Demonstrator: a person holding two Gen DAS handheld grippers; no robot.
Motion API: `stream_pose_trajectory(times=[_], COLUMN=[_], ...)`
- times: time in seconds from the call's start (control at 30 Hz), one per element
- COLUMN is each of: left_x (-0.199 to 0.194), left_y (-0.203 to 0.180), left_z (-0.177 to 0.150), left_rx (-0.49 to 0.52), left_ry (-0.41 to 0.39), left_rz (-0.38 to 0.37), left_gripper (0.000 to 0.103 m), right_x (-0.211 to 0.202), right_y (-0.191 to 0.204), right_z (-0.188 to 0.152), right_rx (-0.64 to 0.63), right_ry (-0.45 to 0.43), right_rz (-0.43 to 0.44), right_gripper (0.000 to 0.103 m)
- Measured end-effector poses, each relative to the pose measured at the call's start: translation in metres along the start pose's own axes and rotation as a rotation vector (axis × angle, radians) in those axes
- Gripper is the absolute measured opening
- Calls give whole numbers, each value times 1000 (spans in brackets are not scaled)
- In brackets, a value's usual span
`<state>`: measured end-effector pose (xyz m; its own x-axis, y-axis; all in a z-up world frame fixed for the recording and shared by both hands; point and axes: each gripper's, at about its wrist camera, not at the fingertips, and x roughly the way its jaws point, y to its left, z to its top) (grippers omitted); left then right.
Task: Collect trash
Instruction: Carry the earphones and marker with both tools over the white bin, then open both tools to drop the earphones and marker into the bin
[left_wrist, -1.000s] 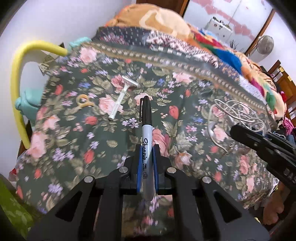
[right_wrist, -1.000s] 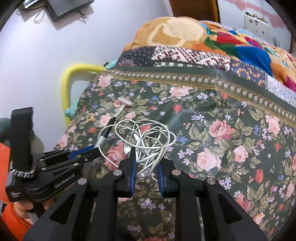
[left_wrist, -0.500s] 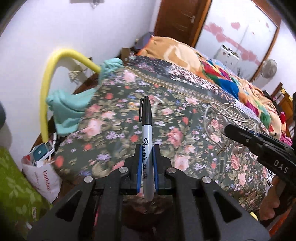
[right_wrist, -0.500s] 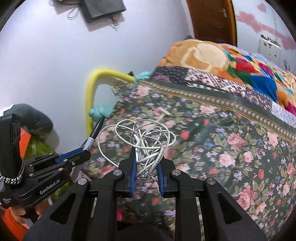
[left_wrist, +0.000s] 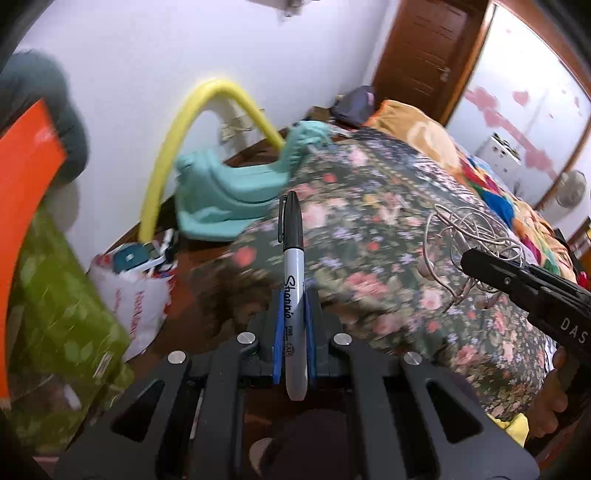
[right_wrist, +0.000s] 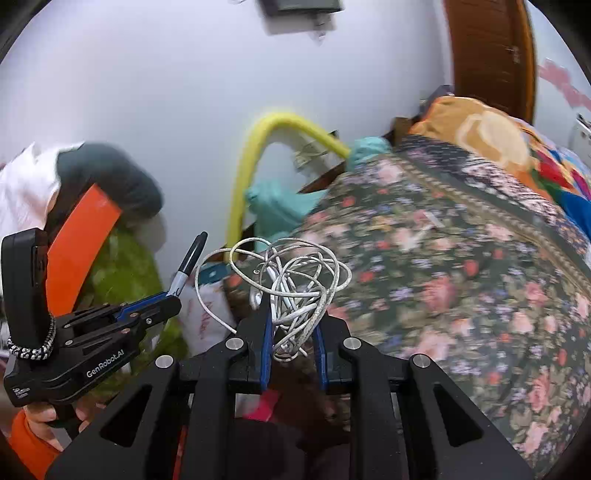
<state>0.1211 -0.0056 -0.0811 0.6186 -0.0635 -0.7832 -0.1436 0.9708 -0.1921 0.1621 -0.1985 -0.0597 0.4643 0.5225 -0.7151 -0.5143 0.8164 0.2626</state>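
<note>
The marker (left_wrist: 293, 280) stands upright between the closed fingers of the left gripper (left_wrist: 293, 343), clamped around its lower barrel with the capped end pointing forward. The tangle of white cable (right_wrist: 284, 284) is pinched in the same way by the right gripper (right_wrist: 291, 339), its loops bulging out above the fingertips. Both items are off the bed (right_wrist: 461, 288) and held in the air beside its near corner, the two grippers close together but not touching.

Below and to the left, on the floor next to the bed, sits a white plastic bag (left_wrist: 136, 295) with red print, already holding some items; a green patterned bag (left_wrist: 62, 314) is nearer the left edge. A yellow foam tube (left_wrist: 177, 147) arches against the wall behind, with a teal cloth (left_wrist: 225, 195) draped at the bed's corner.

This looks like the carrying step: both pieces are picked up and on their way to a bag. The white one seems the likely target, though that is a guess. The next move calls for lowering each gripper over the bag's mouth before opening, and the cable loops could snag on the fingers at release.
</note>
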Motion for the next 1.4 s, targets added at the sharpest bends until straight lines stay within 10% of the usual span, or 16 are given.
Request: stream_pose_trajectory(times=[0.6,1.4], left_x=[-2,121], left_y=[126,230], left_z=[-99,-182], left_rx=[-150,-390], left_ry=[105,405], left_rz=[138,121], left_gripper=[9,15], right_x=[90,222], right_y=[141,181], right_z=[-53,-101], right_rx=[-239,-260], right_ry=[208,554], right_rz=[102,99], right_gripper=[17,17])
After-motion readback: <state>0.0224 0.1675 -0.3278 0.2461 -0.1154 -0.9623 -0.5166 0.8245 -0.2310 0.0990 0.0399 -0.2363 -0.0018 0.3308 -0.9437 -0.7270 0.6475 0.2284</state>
